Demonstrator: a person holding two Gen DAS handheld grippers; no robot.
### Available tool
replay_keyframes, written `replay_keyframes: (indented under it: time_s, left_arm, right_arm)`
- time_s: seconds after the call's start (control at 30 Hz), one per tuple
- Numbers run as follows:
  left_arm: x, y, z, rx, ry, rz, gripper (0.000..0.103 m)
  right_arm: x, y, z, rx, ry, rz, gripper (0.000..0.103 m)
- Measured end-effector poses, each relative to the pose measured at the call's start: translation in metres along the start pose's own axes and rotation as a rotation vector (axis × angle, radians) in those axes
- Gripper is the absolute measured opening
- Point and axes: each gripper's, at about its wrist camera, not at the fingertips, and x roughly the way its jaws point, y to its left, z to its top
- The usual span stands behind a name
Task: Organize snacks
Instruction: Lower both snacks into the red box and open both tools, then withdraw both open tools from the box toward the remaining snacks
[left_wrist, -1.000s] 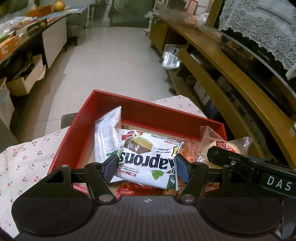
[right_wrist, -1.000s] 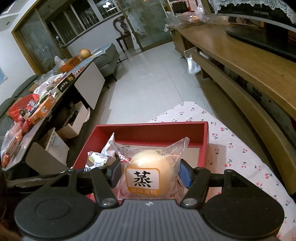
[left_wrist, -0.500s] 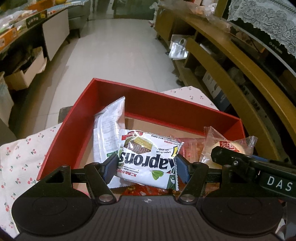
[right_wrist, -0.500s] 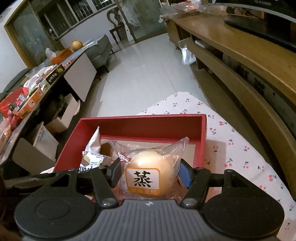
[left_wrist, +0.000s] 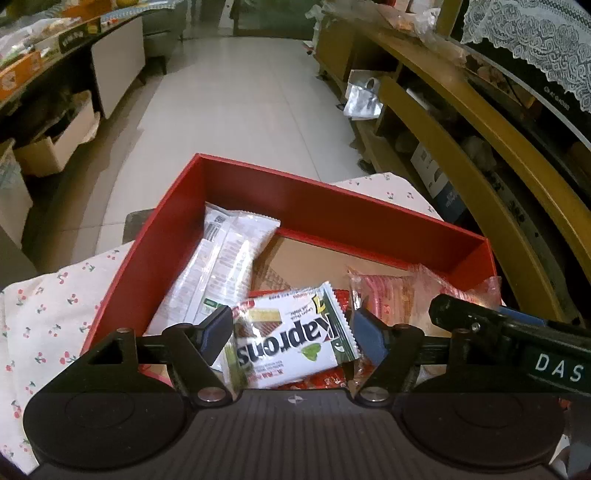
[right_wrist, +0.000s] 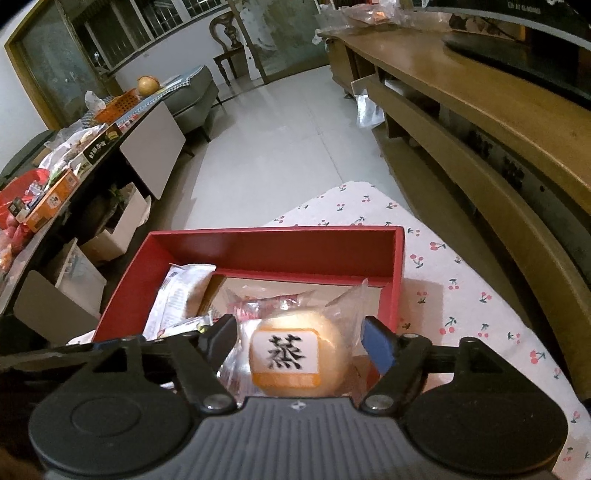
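A red box (left_wrist: 332, 199) (right_wrist: 273, 240) sits on a cherry-print cloth (right_wrist: 461, 295). My left gripper (left_wrist: 295, 332) hangs over the box's near side, jaws opening. The green-and-white Kaprons wafer packet (left_wrist: 295, 343) lies tilted between its fingers on other snacks, and the pads no longer press it. My right gripper (right_wrist: 299, 339) is over the box's right half, jaws opening too. The wrapped round steamed cake (right_wrist: 291, 354) rests loose between its fingers. A long white packet (left_wrist: 221, 266) (right_wrist: 177, 295) leans on the left wall, with red clear packets (left_wrist: 391, 295) to the right.
The right tool's black bar (left_wrist: 517, 339) crosses the left wrist view at lower right. A long wooden cabinet (right_wrist: 480, 110) runs along the right. A cluttered low table (right_wrist: 74, 166) and cardboard boxes (left_wrist: 55, 147) stand on the left, with tiled floor (left_wrist: 240, 110) beyond the box.
Both grippers' jaws have spread apart. The wafer packet has slipped from the left pads and tipped onto the pile. The cake has settled lower between the right fingers.
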Motion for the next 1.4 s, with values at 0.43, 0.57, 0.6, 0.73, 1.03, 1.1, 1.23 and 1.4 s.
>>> replay_keyframes:
  time_s: [0.43,0.57,0.6,0.73,1.03,1.1,1.23,1.4]
  left_arm:
    - [-0.019,0.006,0.003,-0.037,-0.038,-0.020,0.082]
    - [-0.028,0.007,0.001,-0.043,-0.049,-0.028,0.083]
    - [-0.030,0.007,0.000,-0.045,-0.053,-0.029,0.083]
    - [-0.040,0.007,-0.002,-0.048,-0.065,-0.039,0.084]
    - [-0.058,0.007,-0.010,-0.048,-0.091,-0.068,0.085]
    - [-0.062,0.007,-0.013,-0.047,-0.095,-0.070,0.085]
    - [-0.068,0.010,-0.018,-0.052,-0.098,-0.071,0.085]
    - [-0.073,0.013,-0.025,-0.055,-0.093,-0.074,0.085]
  right_arm:
    - [-0.015,0.003,0.002,-0.005,-0.051,0.002,0.094]
    - [-0.021,0.005,0.002,-0.015,-0.065,0.000,0.094]
    - [-0.023,0.006,0.002,-0.021,-0.071,-0.002,0.094]
    - [-0.032,0.009,0.000,-0.038,-0.091,-0.008,0.094]
    - [-0.054,0.009,-0.007,-0.015,-0.111,0.020,0.094]
    - [-0.058,0.011,-0.009,-0.016,-0.114,0.022,0.094]
    - [-0.065,0.014,-0.015,-0.020,-0.118,0.035,0.094]
    - [-0.068,0.017,-0.020,-0.027,-0.106,0.045,0.094]
